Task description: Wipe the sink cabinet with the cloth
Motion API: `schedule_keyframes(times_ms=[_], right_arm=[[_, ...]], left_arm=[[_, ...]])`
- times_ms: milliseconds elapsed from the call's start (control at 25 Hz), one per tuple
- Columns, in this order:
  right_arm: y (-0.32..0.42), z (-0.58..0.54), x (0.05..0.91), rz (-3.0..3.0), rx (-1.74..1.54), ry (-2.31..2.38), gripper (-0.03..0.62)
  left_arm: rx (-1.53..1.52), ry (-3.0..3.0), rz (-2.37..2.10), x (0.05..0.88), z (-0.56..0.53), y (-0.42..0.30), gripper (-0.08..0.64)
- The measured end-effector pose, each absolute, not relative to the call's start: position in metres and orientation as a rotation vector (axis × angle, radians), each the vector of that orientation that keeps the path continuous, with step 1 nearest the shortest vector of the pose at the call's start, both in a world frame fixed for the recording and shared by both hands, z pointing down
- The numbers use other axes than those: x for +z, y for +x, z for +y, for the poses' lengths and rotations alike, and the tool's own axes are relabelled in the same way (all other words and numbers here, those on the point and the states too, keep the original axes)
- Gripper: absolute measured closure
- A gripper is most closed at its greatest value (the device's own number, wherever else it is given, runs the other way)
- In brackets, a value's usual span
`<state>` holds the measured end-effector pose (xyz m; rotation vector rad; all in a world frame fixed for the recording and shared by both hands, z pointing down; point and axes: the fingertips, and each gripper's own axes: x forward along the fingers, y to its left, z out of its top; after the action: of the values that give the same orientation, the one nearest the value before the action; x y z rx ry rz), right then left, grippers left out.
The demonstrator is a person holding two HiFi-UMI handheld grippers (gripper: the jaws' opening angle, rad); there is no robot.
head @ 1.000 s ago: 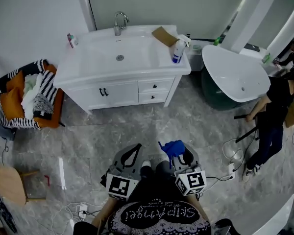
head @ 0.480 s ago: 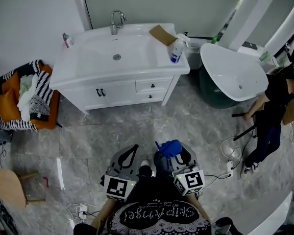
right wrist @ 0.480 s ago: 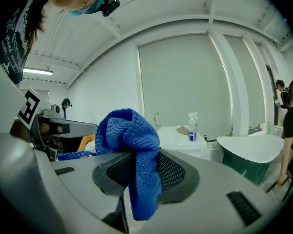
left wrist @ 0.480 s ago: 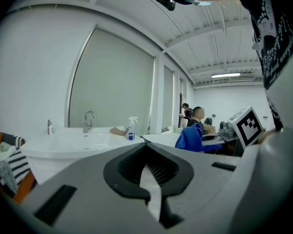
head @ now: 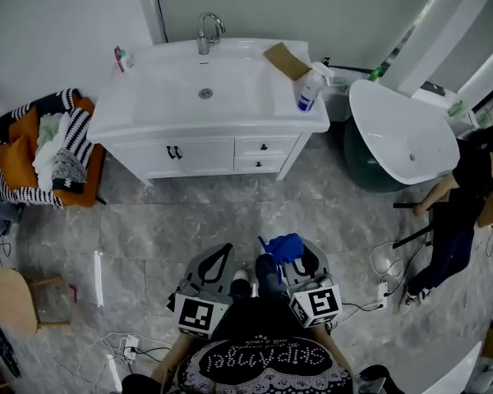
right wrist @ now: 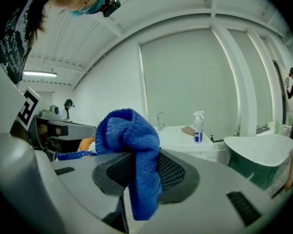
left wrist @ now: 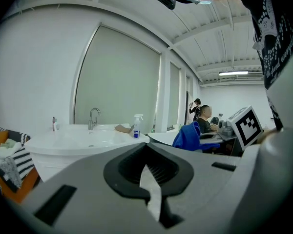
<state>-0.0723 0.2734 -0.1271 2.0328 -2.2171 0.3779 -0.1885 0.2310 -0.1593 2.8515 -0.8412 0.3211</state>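
My right gripper [right wrist: 144,172] has its fingers clamped on the blue cloth [right wrist: 132,140], which bunches above them and hangs down between them. In the head view it sits at bottom centre, just right of my left gripper [head: 216,263], whose fingers are closed together on nothing. The sink cabinet [head: 205,150] lies straight ahead at upper centre of the frame, well apart from both grippers across the floor, its long axis running left to right across my path. I judge the cloth-bearing gripper slightly nearer the drawer side, below the spray bottle [head: 310,91]. Wiping looks not yet begun; the approach comes first.
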Motion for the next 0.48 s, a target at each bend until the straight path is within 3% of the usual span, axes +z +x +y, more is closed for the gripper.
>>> schedule_keyframes(times_ms=[480], right_arm=[[-0.003, 0.23, -0.125, -2.247, 0.346, 1.964, 0.477]], left_arm=[[0.286, 2.838, -0.875, -0.16, 0.19, -0.112, 0.558]])
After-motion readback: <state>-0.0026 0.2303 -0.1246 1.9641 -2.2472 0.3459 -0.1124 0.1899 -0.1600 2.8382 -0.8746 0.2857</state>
